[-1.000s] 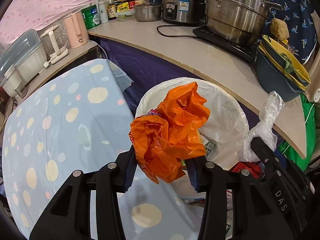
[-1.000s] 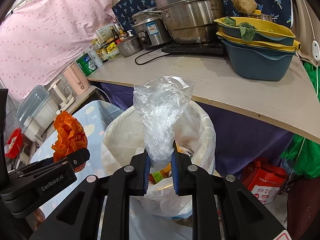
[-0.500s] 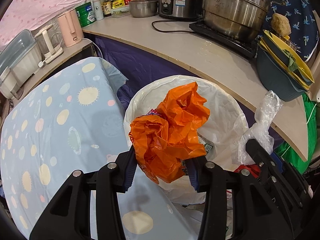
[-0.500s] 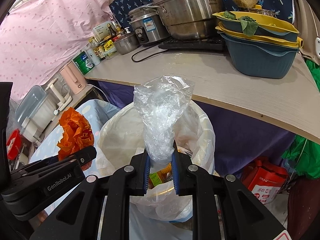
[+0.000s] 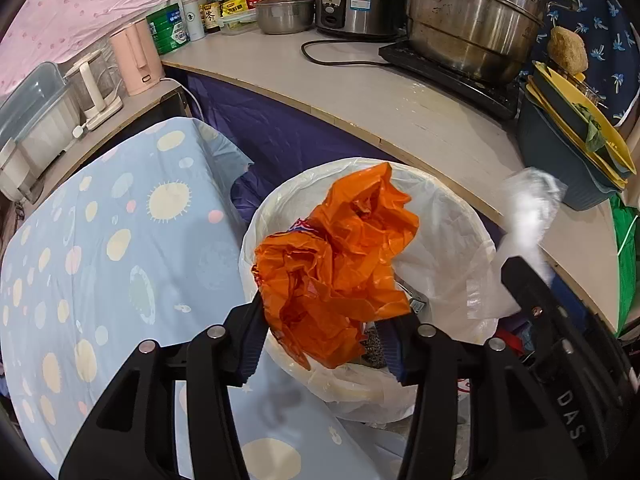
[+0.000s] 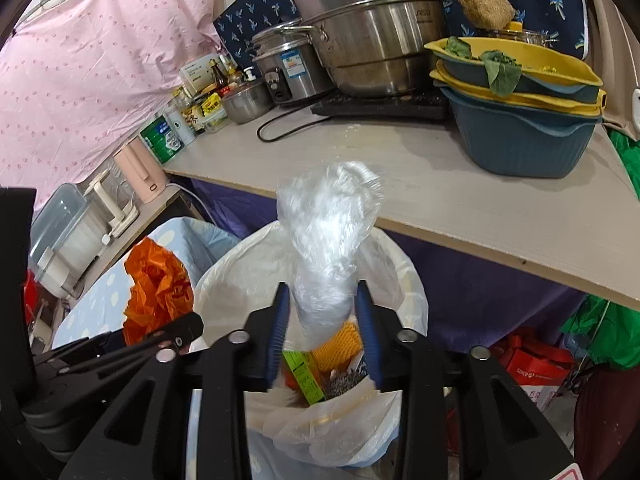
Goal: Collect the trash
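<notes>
Release step, both sides. Left gripper [image 5: 324, 340]: jaws have just been opening, orange bag [image 5: 340, 264] sits between them over the lined trash bin [image 5: 452, 216], near its rim by the blue dotted cloth [image 5: 120, 248]. Open fully and let it drop inside, not onto the cloth. Right gripper [image 6: 324, 332]: jaws have just been opening, spread clear of the clear plastic bag [image 6: 328, 232], which is between them above the bin mouth. Hold position until it falls; light film may cling to a pad. Worktop [image 6: 440, 184] behind isn't involved.
</notes>
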`<state>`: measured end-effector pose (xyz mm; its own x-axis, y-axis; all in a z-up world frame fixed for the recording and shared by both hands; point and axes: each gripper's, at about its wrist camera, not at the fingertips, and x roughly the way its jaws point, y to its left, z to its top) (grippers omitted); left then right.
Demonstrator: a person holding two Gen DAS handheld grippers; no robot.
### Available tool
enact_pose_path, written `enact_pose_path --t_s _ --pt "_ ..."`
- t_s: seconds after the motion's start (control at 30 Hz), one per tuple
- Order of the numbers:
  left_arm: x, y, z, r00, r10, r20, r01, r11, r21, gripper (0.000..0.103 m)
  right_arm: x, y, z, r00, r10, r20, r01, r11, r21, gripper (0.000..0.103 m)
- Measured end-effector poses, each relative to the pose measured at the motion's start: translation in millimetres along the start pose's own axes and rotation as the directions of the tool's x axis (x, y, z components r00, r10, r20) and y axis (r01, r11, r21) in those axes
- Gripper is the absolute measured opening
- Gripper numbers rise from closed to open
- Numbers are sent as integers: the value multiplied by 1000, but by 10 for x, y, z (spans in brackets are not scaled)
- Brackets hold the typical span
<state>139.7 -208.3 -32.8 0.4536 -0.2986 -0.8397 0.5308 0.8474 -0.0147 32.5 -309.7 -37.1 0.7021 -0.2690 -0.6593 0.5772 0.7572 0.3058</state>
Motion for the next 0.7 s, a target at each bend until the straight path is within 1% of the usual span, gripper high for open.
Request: enact_pose_path --t_s 0.13,0.2,0.27,0.33,0.43,0.53,0.7 --pt "-2 9 39 1000 4 7 -4 1000 -9 59 7 13 80 1000 -5 14 5 1000 2 44" --pt "-19 25 56 1000 4 12 -4 1000 -14 61 -16 17 104 1000 -3 25 3 1000 5 46" --pt "-33 48 66 1000 8 17 -8 1000 -21 68 -42 13 128 999 -1 33 0 1000 13 47" --pt "-45 72 68 1000 9 21 -9 1000 -28 71 -66 19 130 999 4 37 -5 1000 16 49" --pt "-54 73 74 1000 7 20 -6 999 -31 73 -108 25 125 999 5 46 -6 1000 17 51" --pt "-66 60 71 1000 6 22 -6 1000 -26 77 -148 4 131 999 8 54 -10 1000 27 51" --pt "-104 29 70 999 4 32 -3 1000 -17 77 -210 -14 147 998 6 66 -8 999 32 52"
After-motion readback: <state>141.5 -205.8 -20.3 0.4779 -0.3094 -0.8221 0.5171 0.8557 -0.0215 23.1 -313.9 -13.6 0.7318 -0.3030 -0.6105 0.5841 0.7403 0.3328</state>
